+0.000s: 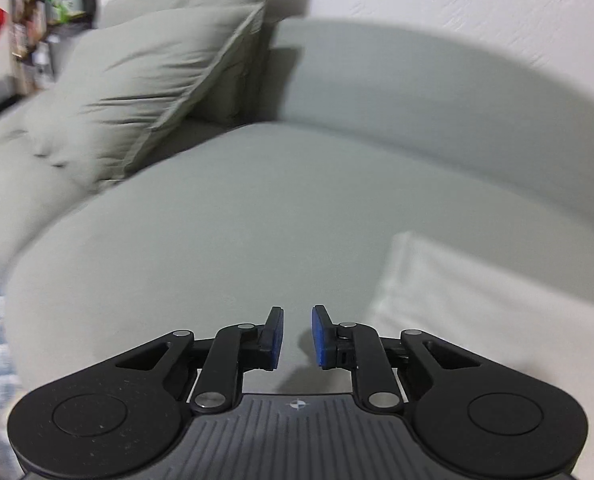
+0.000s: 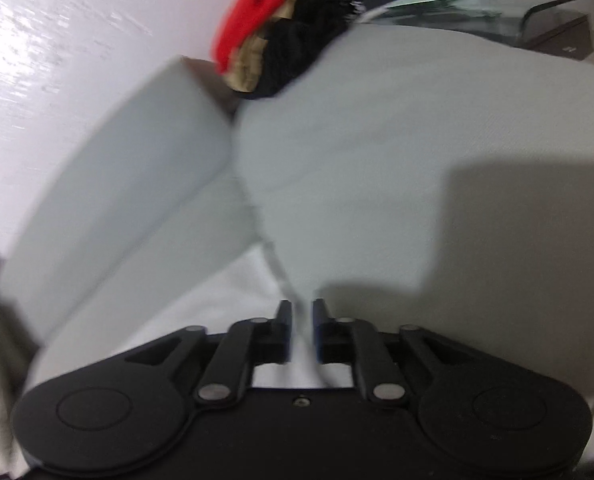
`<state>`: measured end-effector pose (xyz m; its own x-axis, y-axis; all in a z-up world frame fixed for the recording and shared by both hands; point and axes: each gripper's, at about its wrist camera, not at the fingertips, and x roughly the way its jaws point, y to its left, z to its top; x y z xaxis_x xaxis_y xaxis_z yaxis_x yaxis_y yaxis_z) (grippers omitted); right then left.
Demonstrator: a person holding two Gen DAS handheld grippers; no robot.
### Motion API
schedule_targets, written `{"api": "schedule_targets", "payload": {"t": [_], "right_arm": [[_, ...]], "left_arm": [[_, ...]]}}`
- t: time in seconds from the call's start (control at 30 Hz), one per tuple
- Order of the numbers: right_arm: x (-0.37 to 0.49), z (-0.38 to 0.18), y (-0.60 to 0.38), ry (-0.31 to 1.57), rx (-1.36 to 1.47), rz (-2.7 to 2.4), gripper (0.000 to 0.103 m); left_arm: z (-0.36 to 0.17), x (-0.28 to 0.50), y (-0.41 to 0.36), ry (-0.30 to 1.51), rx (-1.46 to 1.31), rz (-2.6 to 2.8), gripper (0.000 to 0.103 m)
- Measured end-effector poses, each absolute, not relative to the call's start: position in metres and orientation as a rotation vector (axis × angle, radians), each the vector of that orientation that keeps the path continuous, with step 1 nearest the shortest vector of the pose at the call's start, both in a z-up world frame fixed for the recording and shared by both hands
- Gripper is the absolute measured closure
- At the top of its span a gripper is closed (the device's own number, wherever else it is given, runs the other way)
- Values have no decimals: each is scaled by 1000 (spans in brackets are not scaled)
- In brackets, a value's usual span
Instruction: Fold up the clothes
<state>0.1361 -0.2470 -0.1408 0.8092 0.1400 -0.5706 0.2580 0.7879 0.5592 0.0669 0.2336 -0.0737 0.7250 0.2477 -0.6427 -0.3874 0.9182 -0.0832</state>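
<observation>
A white garment [image 1: 497,312] lies flat on the seat of a grey sofa [image 1: 257,220], and it is the only piece of laundry within reach. In the left wrist view it sits to the right of and a little ahead of the left gripper [image 1: 297,336], its near corner close to the right finger while its straight edge runs away up the seat toward the backrest; that edge seems to mark its long axis, though most of the cloth runs out of frame. The left gripper's blue pads stand slightly apart with only bare sofa fabric showing between them, so it holds nothing. In the blurred right wrist view the same white garment [image 2: 233,296] spreads below and to the left of the right gripper [image 2: 301,330], reaching in under the fingers, and white cloth shows in the narrow slot between them. The pads are nearly together, but the blur hides whether they actually pinch the fabric. The right hand is therefore the nearer one, practically on the cloth, and the left would have to travel rightward to meet an edge. Further out, two grey cushions [image 1: 145,92] lean at the sofa's far left, and a heap of red, tan and black clothes [image 2: 281,28] waits at the far end of the seat.
</observation>
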Motion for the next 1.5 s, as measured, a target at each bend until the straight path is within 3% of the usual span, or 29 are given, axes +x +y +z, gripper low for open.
{"api": "schedule_targets", "payload": {"t": [0.17, 0.23, 0.43, 0.53, 0.6, 0.63, 0.9, 0.97, 1.07, 1.1, 1.17, 1.37, 1.5], "right_arm": [[149, -149, -225, 742, 612, 90, 86], [153, -155, -222, 789, 579, 30, 101], [133, -159, -250, 802, 582, -169, 103], [118, -154, -252, 774, 541, -161, 97], [106, -150, -252, 751, 551, -133, 82], [96, -150, -251, 737, 564, -110, 79], [68, -140, -214, 677, 603, 162, 79], [74, -140, -203, 686, 571, 207, 87], [85, -149, -194, 729, 535, 213, 88], [86, -150, -195, 741, 528, 200, 96], [87, -150, -198, 754, 517, 173, 99], [60, -145, -223, 793, 592, 96, 99], [41, -138, -237, 724, 673, 88, 84]], "left_arm": [[-87, 81, 205, 833, -51, 341, 77], [-94, 84, 200, 880, 23, 425, 73], [-85, 57, 215, 867, -3, 497, 73], [-77, 40, 238, 794, -120, 472, 74], [-71, 26, 235, 742, -154, 413, 74], [-69, 24, 230, 722, -142, 375, 74], [-70, 26, 175, 655, -25, 81, 72], [-76, 33, 163, 699, -6, 49, 72], [-91, 45, 142, 799, 105, 72, 71], [-94, 47, 136, 815, 152, 91, 69], [-94, 41, 132, 811, 210, 117, 66], [-81, 8, 163, 789, 68, 131, 64], [-71, -1, 179, 694, -54, 125, 58]]}}
